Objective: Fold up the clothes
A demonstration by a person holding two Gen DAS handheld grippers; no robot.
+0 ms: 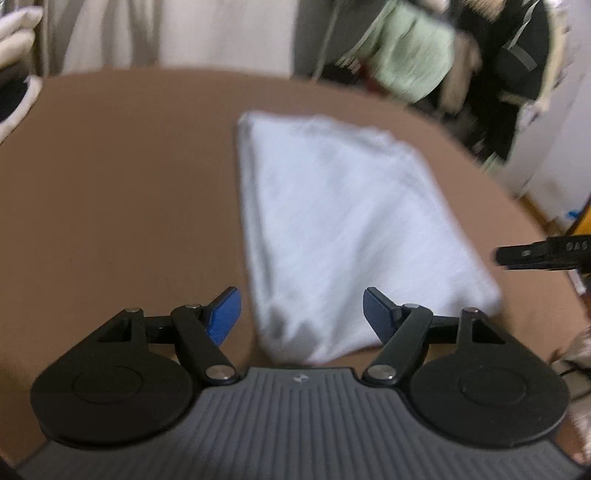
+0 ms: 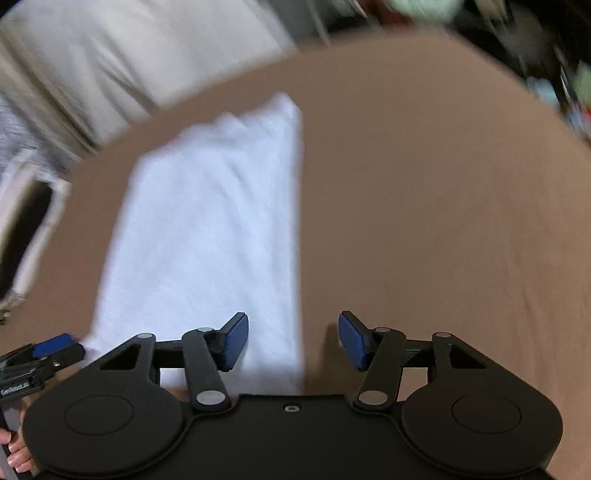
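A folded white garment (image 1: 343, 221) lies flat on the brown surface (image 1: 122, 206), a long narrow shape running away from me. My left gripper (image 1: 302, 314) hovers open over its near left corner, blue pads apart, nothing between them. In the right wrist view the same garment (image 2: 207, 240) lies left of centre. My right gripper (image 2: 293, 339) is open above its near right edge and holds nothing. The right gripper's tip (image 1: 535, 253) pokes in at the right edge of the left view. The left gripper (image 2: 48, 350) shows at lower left of the right view.
Pale curtains (image 1: 147, 33) hang behind the far edge of the brown surface. Hanging clothes, green and black (image 1: 461, 62), crowd the far right. A white-framed dark object (image 2: 26, 236) stands off the left edge. A person's fingers (image 2: 16, 454) show at bottom left. Both views are motion-blurred.
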